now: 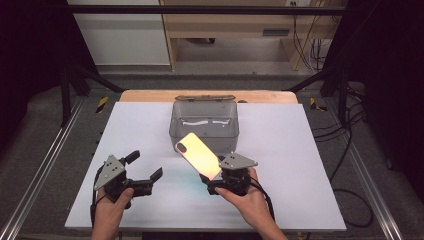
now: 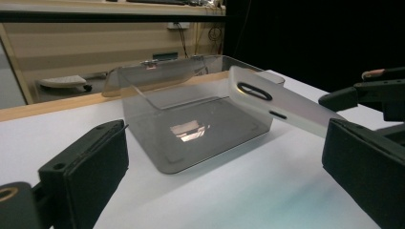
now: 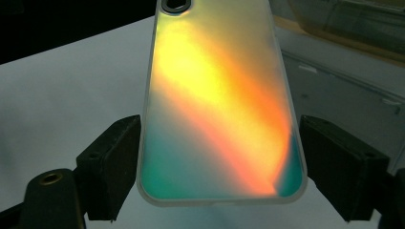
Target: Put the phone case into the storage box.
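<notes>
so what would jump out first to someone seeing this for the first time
The glowing orange and yellow phone case, held up off the white table between the jaws of the right gripper, catches the eye first. Just behind it, in the middle of the table, sits a clear smoky box with its lid open. The left gripper hangs open and empty at the near left.

The white table (image 1: 125,130) is lit brightly from above, while the room at its left and right edges falls into deep black. The phone case (image 1: 199,156) shines with strong orange and yellow glare in the high view, and in the right gripper view the same glare spreads in soft bands with green at the bottom. The clear box (image 2: 191,119) carries a small bright reflection on its floor, shadows on the table are faint and soft, and the near jaws look slightly blurred.
</notes>
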